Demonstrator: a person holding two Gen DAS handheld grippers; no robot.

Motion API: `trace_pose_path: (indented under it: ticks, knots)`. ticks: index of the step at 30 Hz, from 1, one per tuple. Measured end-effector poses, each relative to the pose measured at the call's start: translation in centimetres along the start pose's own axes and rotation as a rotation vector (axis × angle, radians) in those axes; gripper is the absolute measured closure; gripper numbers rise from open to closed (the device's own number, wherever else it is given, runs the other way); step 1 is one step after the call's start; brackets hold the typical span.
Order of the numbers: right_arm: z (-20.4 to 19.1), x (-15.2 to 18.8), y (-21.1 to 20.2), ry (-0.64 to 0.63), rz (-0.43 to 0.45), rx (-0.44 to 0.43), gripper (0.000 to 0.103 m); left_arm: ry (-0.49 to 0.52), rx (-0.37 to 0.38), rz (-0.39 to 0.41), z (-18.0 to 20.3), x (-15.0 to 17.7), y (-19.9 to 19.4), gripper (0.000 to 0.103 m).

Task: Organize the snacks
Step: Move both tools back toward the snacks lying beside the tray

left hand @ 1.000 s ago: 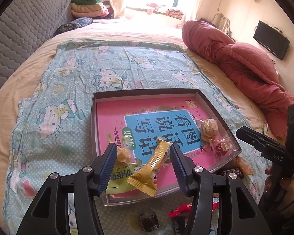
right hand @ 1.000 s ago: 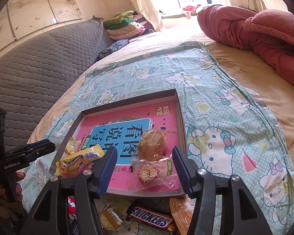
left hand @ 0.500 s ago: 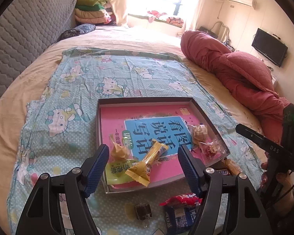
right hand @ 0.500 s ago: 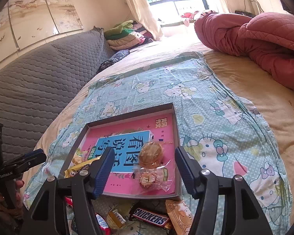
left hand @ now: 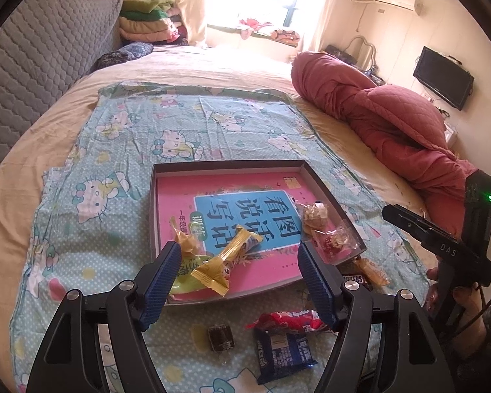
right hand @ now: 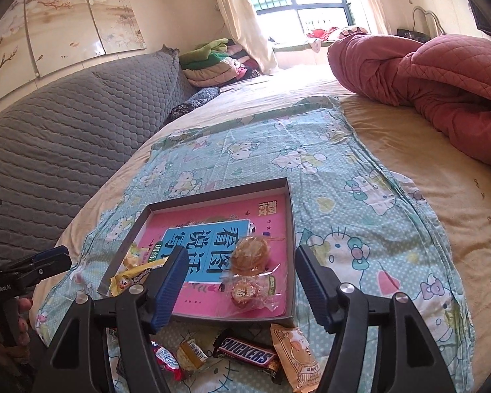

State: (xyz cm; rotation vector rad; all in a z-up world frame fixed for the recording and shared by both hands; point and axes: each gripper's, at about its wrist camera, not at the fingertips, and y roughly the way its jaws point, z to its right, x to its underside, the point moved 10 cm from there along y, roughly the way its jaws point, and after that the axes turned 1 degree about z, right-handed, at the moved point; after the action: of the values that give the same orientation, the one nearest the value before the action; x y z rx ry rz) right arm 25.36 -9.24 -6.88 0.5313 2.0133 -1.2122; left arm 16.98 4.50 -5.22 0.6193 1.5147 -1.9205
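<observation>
Both grippers hang over the bed with jaws spread wide and nothing between them: the left gripper above the near edge of the shallow tray, the right gripper likewise. Still loose on the Hello Kitty sheet just in front of the tray lie a Snickers bar, a blue packet and a small dark candy. I'd guess these are light, crinkly and slippery; pinch the Snickers across its firm middle, not the flimsy crimped ends.

One shallow tray, perhaps five wrapped snacks in the tray, one Snickers bar, one dark candy cube, two grippers.
</observation>
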Motion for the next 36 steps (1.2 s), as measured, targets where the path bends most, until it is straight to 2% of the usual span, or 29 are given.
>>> trace_pose_path:
  ticks: [20,28,36]
  knots:
    - [-2.9,1.8,-1.3,-0.051,-0.026,-0.037,0.036,-0.020,0.034,-0.088,1.3,4.0,-0.2,0.028]
    - [-4.1,3.6,-1.8,-0.037,-0.067,-0.055,0.036,-0.026,0.049,-0.153,2.2,6.7,0.4,0.028]
    - [-5.0,5.1,-2.4,-0.034,-0.102,-0.068,0.036,-0.025,0.066,-0.175,3.1,7.8,0.1,0.028]
